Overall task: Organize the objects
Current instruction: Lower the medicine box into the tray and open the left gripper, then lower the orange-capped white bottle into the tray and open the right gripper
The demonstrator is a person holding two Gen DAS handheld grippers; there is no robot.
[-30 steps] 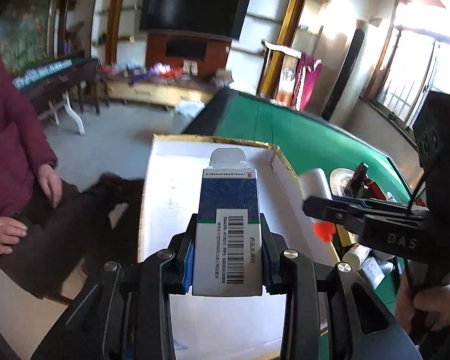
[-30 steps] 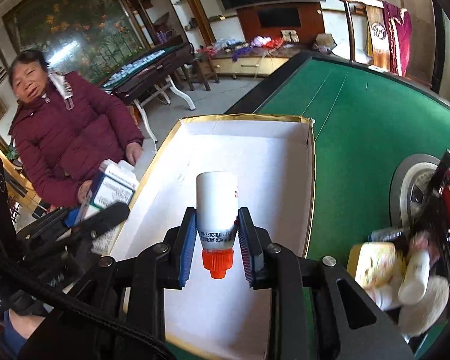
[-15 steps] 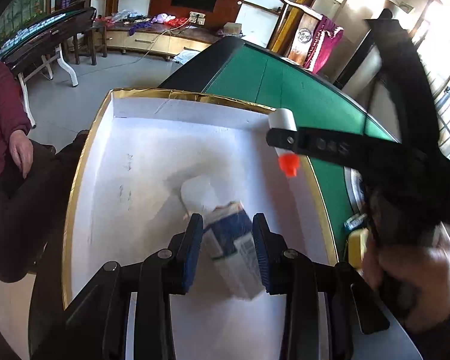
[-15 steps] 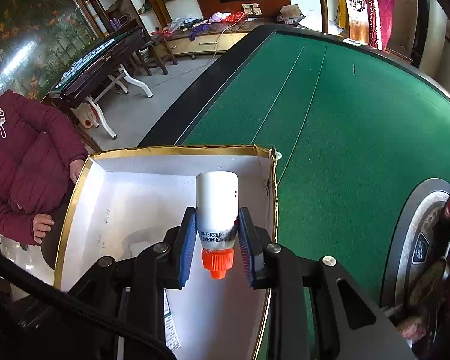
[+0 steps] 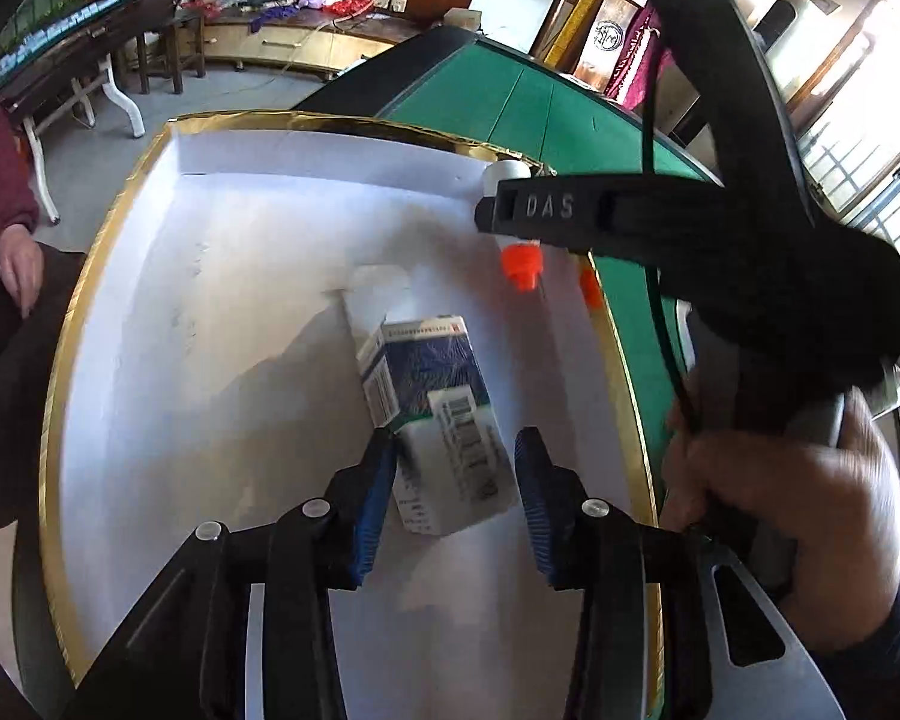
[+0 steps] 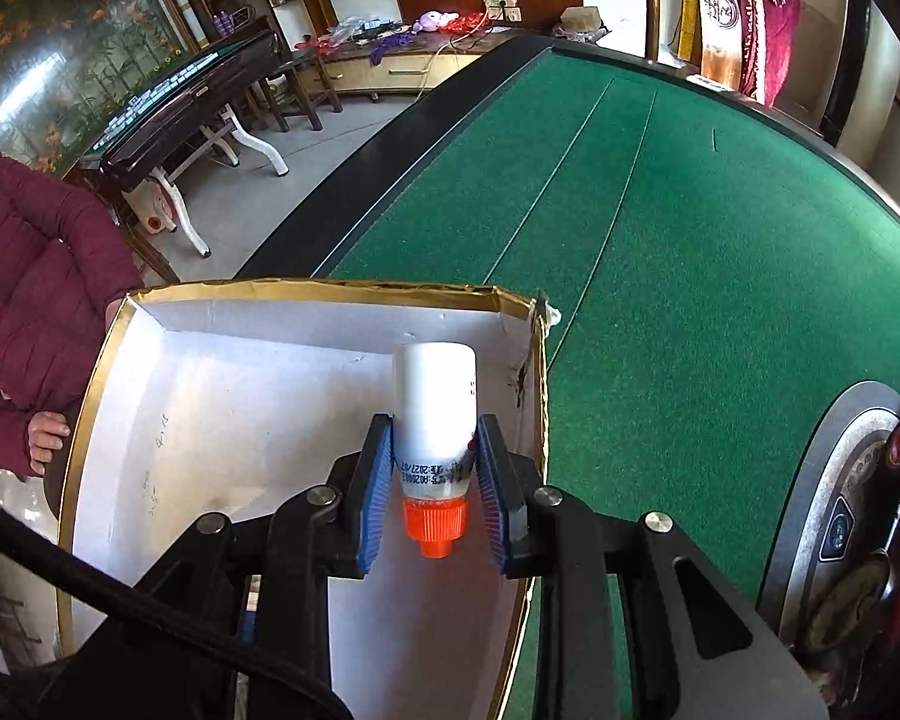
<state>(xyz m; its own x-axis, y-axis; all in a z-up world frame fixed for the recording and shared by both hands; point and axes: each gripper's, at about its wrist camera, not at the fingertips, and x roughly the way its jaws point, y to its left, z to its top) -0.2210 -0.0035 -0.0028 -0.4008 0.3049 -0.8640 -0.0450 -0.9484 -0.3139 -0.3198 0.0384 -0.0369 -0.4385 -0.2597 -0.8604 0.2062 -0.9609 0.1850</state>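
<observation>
Left gripper: fingers opening, the medicine carton between them but the right pad visibly clear of it, so the carton reads as released. It lies tilted on the white floor of the cardboard box, toward the box's right wall, barcode panel up, top flap open and pointing at the far wall. Carton is white below, dark blue-green above, with small print along one side; corners look square, no crushing visible. Right gripper: fingers closed on the small white bottle, pads pressing both sides just above the orange cap, cap toward the camera and bottle base pointing away. The bottle is held in the air over the far right corner of the box, near the torn top of that corner, not resting on anything. Printed date code runs round its lower body. Judgement: one item placed, one ready to set down; further items sit in a cluttered heap at the right edge of the green felt table, too blurred to name, and appear to be left to sort. Beyond the box's left side, a seated person in a maroon jacket.
</observation>
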